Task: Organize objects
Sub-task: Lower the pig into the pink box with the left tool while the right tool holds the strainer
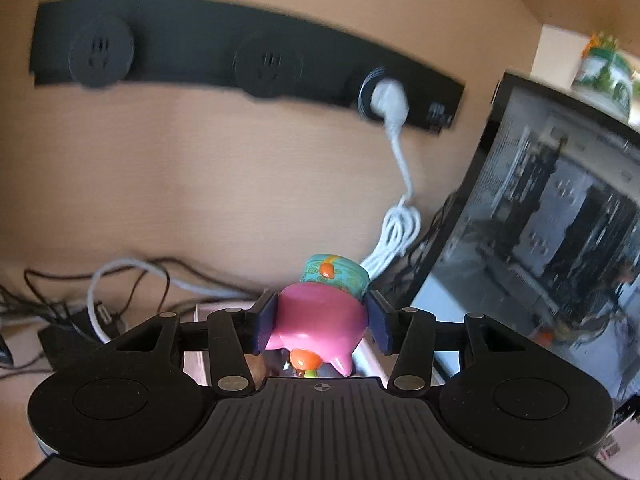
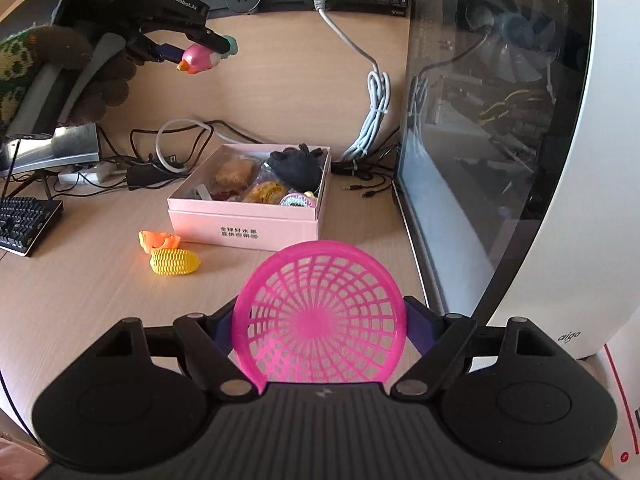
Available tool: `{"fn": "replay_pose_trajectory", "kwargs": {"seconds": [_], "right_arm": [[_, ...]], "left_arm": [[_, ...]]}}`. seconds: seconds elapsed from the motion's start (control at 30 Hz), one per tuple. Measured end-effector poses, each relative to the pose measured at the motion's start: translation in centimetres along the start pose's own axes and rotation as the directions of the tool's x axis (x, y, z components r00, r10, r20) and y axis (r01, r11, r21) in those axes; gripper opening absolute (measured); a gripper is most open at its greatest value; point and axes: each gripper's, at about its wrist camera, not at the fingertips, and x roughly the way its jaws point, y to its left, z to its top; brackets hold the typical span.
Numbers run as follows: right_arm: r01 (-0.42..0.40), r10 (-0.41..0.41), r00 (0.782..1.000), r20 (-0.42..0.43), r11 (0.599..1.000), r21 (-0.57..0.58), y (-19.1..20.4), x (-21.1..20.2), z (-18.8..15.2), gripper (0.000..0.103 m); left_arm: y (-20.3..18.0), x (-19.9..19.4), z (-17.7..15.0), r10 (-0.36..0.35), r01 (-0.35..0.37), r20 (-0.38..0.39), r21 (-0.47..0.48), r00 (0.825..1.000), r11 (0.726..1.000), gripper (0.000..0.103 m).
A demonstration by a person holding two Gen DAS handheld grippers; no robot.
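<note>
**Holding two items above the desk: grip status and item locations**

Clamping a glossy pink toy figure with a teal patterned cap point(image 1: 320, 316), the left gripper point(image 1: 320, 322) presses both dark blue pads against the figure's sides, jaws narrow. In the right wrist view the same figure point(image 2: 198, 60) hangs in the air, well above the desk and to the upper left of the box. A hand in a brown knitted glove point(image 2: 100, 80) carries that tool.

The right gripper point(image 2: 320, 326) stands moderately wide, its fingers bearing on opposite edges of a round pink plastic mesh basket point(image 2: 318, 316), tilted upright towards the camera.

An open pale pink cardboard box point(image 2: 248, 224) sits on the light wooden desk point(image 2: 80, 300), holding assorted small items. A yellow ribbed corn-shaped toy point(image 2: 175, 263) lies near its front left corner, touching an orange plastic piece point(image 2: 158, 240).
</note>
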Motion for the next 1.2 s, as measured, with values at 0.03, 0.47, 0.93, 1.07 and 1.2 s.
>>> {"fn": "replay_pose_trajectory", "kwargs": {"seconds": [0.03,0.47,0.93,1.07,1.2], "right_arm": [[-0.002,0.002,1.0,-0.002,1.0,-0.004,0.1,0.0,-0.1,0.081],[-0.028,0.024,0.999,-0.044,0.994,-0.101,1.3,1.7,-0.6,0.09],[-0.036,-0.008,0.986,-0.168,0.967,-0.253,3.0,3.5,-2.8,0.103],[-0.053,0.005,0.982,-0.187,0.966,-0.252,2.8,4.7,-2.9,0.103],[-0.085,0.035,0.979,-0.203,0.967,-0.241,2.9,6.3,-2.5,0.103]], "left_arm": [[0.1,0.4,-0.2,0.008,-0.008,-0.015,0.006,1.0,1.0,0.052],[0.0,3.2,-3.2,0.075,-0.056,-0.127,0.146,0.989,0.988,0.053],[2.4,11.4,-8.9,0.078,-0.062,-0.216,0.084,0.973,0.995,0.054],[3.2,9.0,-7.9,0.04,-0.04,-0.095,0.011,0.995,0.999,0.054],[4.0,5.3,-6.7,0.028,-0.028,-0.011,-0.056,1.0,0.998,0.053]]}}
